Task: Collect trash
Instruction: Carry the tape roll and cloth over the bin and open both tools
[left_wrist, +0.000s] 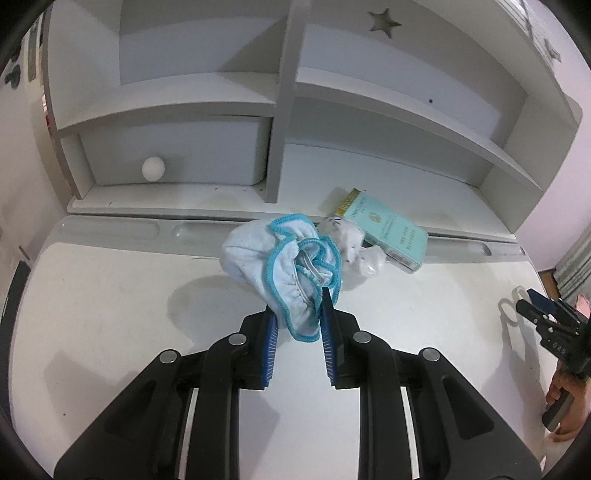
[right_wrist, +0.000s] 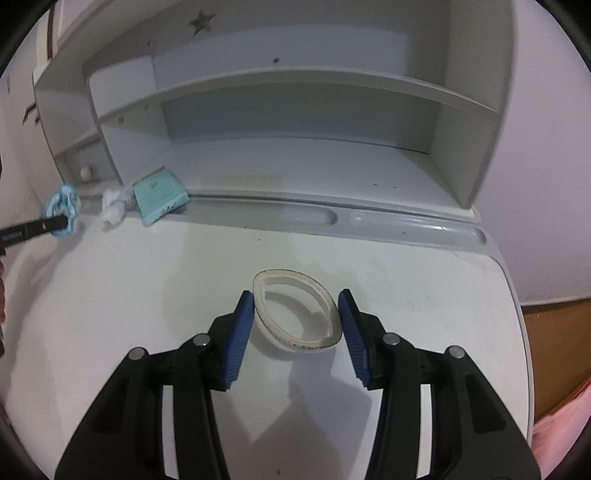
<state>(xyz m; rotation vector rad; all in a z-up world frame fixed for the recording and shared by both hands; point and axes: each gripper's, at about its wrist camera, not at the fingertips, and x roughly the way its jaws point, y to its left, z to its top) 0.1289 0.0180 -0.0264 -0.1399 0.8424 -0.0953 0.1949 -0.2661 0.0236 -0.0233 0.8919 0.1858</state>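
My left gripper (left_wrist: 299, 306) is shut on a crumpled white cloth with blue trim (left_wrist: 255, 254), held just above the white desk (left_wrist: 110, 295); its shadow falls on the top below. My right gripper (right_wrist: 295, 295) is shut on a whitish tape ring (right_wrist: 295, 342), which its blue pads squeeze into an oval. Behind the cloth lie a crumpled white wad (left_wrist: 351, 247) and a teal box (left_wrist: 388, 229), by the desk's back groove. The right wrist view shows the cloth (right_wrist: 64, 206), the wad (right_wrist: 112, 208) and the box (right_wrist: 159, 199) at far left.
A white shelf hutch (left_wrist: 284, 110) stands along the back of the desk, with a round white knob (left_wrist: 153, 168) in its lower left bay. The right gripper (left_wrist: 543, 314) and a hand (left_wrist: 565, 406) show at the right edge. An orange-brown floor (right_wrist: 554, 350) lies past the desk's right side.
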